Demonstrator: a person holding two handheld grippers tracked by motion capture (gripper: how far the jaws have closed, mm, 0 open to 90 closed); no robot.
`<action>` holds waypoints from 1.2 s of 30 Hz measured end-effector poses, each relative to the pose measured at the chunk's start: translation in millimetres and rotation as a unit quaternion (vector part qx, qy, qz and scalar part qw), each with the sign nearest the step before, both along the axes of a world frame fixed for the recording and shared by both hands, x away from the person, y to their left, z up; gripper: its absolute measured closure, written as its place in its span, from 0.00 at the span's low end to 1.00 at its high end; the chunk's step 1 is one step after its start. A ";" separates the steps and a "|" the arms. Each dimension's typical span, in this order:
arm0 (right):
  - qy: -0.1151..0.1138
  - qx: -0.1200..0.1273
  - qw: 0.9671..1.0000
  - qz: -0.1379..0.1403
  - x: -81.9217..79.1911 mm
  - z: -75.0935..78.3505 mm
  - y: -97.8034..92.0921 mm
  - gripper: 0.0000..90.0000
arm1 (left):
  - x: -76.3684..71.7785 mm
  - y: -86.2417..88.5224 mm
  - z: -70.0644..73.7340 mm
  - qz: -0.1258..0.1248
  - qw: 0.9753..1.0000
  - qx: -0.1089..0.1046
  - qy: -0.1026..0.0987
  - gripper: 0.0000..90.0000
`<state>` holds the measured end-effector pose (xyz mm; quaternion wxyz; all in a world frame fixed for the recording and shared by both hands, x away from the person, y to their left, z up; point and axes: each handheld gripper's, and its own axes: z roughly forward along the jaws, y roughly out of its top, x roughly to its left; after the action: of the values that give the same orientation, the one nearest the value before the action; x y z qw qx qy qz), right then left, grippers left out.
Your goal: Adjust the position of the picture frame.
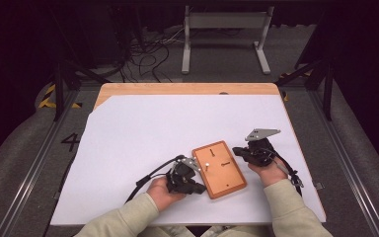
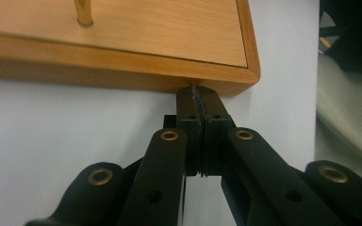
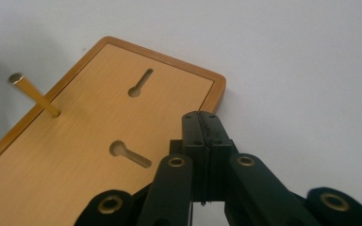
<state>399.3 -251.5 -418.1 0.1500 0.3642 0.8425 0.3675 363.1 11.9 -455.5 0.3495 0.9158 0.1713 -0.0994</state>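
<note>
From the high view we see one wooden board [image 1: 219,169] lying flat on the white surface [image 1: 143,133], nearer the front edge than the back and right of centre, turned at a slant. The left hand-held gripper [image 1: 197,175] sits against the board's left long edge, and the right hand-held gripper [image 1: 238,151] sits near its right back corner. Wide bare surface lies behind the board toward the back edge and out to the left; less lies to the right.

In the left gripper view, our left hand-held gripper [image 2: 199,92] has its jaws pressed together with nothing between them, tips touching the board [image 2: 122,33] at its side wall close to a rounded corner. One brass peg [image 2: 83,12] stands in the board's top.

In the right gripper view, our right hand-held gripper [image 3: 201,115] is likewise closed on nothing, its tips over the board [image 3: 75,155] just inside the raised rim near a corner. We count two keyhole slots [image 3: 140,83] and one brass peg [image 3: 33,94], leaning. White surface runs open beyond the corner.
</note>
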 end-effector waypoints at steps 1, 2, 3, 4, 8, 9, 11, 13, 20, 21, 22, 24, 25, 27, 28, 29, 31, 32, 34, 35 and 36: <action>0.002 -0.002 1.000 -0.008 1.8 -1.3 -0.3 1.00 | -1.0 -2.7 0.9 0.001 1.000 0.002 -0.003 0.97; 0.001 -0.005 1.000 -0.010 1.6 -1.2 -0.7 1.00 | -1.0 -3.3 1.4 -0.001 1.000 0.004 -0.011 0.96; 0.000 -0.008 1.000 -0.008 0.3 -0.3 -1.4 1.00 | -1.0 -1.3 2.5 0.001 1.000 0.007 -0.015 0.94; -0.004 -0.009 1.000 -0.004 -2.5 2.3 -3.4 1.00 | 0.4 2.9 3.8 0.004 1.000 0.013 -0.021 0.93; -0.005 -0.007 0.999 0.031 -22.1 14.7 -12.1 1.00 | 14.9 29.8 13.0 0.051 0.998 0.000 -0.023 0.93; -0.003 -0.013 0.999 0.037 -26.7 14.0 -13.0 1.00 | 20.1 37.1 15.6 0.068 0.997 -0.013 -0.017 0.93; 0.007 -0.028 0.998 0.053 -40.0 9.2 -16.0 1.00 | 30.5 49.0 20.3 0.105 0.994 -0.037 -0.010 0.93; 0.016 -0.040 0.997 0.062 -53.9 5.9 -20.7 1.00 | 41.7 58.6 23.3 0.144 0.988 -0.059 -0.016 0.91; 0.063 -0.069 0.993 0.079 -87.3 -3.7 -32.5 1.00 | 59.6 82.1 35.5 0.219 0.971 -0.080 -0.052 0.91; 0.069 -0.073 0.992 0.078 -87.7 -5.9 -32.1 1.00 | 61.2 84.1 36.1 0.228 0.969 -0.085 -0.050 0.91; 0.075 -0.085 0.991 0.074 -86.3 -9.8 -31.8 1.00 | 62.7 84.7 35.7 0.230 0.968 -0.084 -0.053 0.91; 0.087 -0.099 0.989 0.066 -82.2 -15.4 -30.5 1.00 | 66.6 83.1 31.5 0.235 0.968 -0.080 -0.045 0.91; 0.088 -0.096 0.989 0.064 -81.1 -15.2 -30.1 1.00 | 67.7 82.9 30.4 0.233 0.968 -0.077 -0.043 0.91; 0.086 -0.099 0.990 0.060 -80.3 -15.0 -29.3 1.00 | 68.8 82.3 28.7 0.233 0.969 -0.074 -0.044 0.91; 0.085 -0.103 0.989 0.056 -78.3 -15.1 -27.9 1.00 | 70.0 82.7 28.2 0.230 0.969 -0.071 -0.048 0.91; 0.085 -0.101 0.990 0.052 -77.3 -15.1 -27.1 1.00 | 69.5 82.5 27.9 0.235 0.968 -0.071 -0.045 0.91; 0.080 -0.099 0.991 0.040 -73.8 -15.6 -26.5 1.00 | 69.2 83.6 28.1 0.240 0.967 -0.068 -0.054 0.92; 0.076 -0.101 0.991 0.033 -71.1 -15.5 -25.9 1.00 | 69.8 84.6 28.3 0.242 0.966 -0.065 -0.062 0.92; 0.066 -0.105 0.992 0.020 -62.3 -15.9 -22.9 1.00 | 70.3 85.6 28.0 0.253 0.963 -0.062 -0.063 0.92; 0.063 -0.105 0.992 0.015 -56.0 -16.0 -20.8 1.00 | 71.3 86.0 27.1 0.257 0.962 -0.061 -0.065 0.92; 0.060 -0.105 0.993 0.009 -49.1 -16.3 -17.7 1.00 | 73.4 86.5 24.9 0.260 0.962 -0.053 -0.065 0.92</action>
<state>350.2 -269.2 -434.4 0.1332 0.3601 0.8871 0.2561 436.5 98.4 -430.6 0.4219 0.8241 0.3751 0.0457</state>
